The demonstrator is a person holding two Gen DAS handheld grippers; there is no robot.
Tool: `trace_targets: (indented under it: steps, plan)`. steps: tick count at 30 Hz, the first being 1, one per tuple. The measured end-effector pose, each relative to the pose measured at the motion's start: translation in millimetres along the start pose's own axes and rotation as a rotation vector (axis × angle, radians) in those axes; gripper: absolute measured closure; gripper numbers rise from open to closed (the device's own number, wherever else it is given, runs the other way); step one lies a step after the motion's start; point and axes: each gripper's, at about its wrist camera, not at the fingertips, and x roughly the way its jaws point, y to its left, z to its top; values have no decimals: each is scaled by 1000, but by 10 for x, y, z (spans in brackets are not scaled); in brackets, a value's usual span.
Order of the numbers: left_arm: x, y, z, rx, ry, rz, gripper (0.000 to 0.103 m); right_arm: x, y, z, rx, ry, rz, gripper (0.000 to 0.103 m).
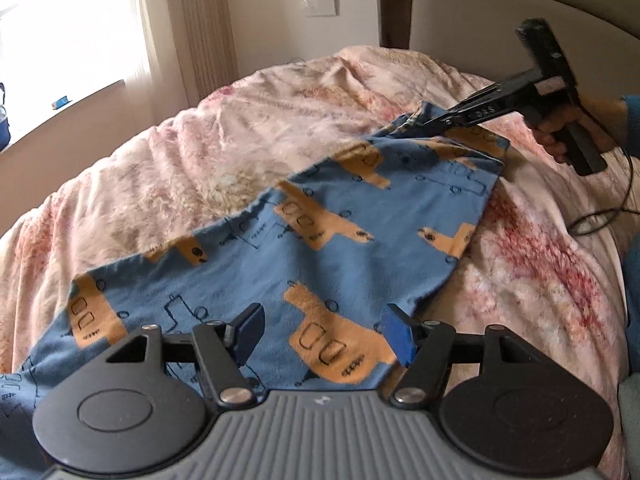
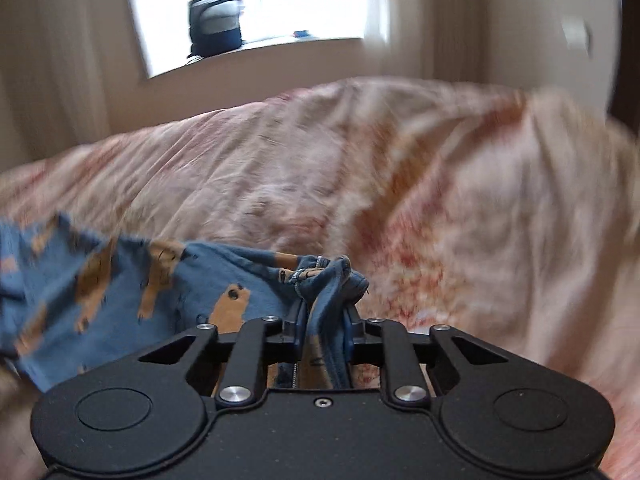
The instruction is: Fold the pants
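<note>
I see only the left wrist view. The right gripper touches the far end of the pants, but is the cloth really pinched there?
Observer: Yes. In the right wrist view the right gripper is closed on a bunched edge of the pants.
Operator: Is anything behind it, on the window side?
Observer: A dark backpack stands on the windowsill.
Operator: And my left gripper?
Observer: The left gripper is open above the pants, holding nothing; only the pink blanket lies beyond.
</note>
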Motion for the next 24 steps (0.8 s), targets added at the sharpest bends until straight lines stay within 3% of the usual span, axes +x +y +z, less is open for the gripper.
trace_targets:
  steps: [4,10,12,14,18,21,24]
  plan:
    - [-1,96,56,-65,-26,28,33,-181,-18,108,-1,-89,-26,87]
    - [28,309,38,-157,-18,75,33,175,-215,64,58,33,-15,81]
    - [7,375,4,-177,-17,92,31,194,-299,64,108,23,-30,67]
    - [-19,443,-32,-169,-13,119,30,140,-343,79,134,-9,-53,60]
    - [-81,660,-9,-150,16,175,28,24,-182,138,11,-62,-108,45]
    - [-153,927,61,-118,36,240,16,6,-31,222,-52,-103,-50,23]
    - [-143,1289,144,-141,58,284,12,117,180,339,-116,-108,67,19]
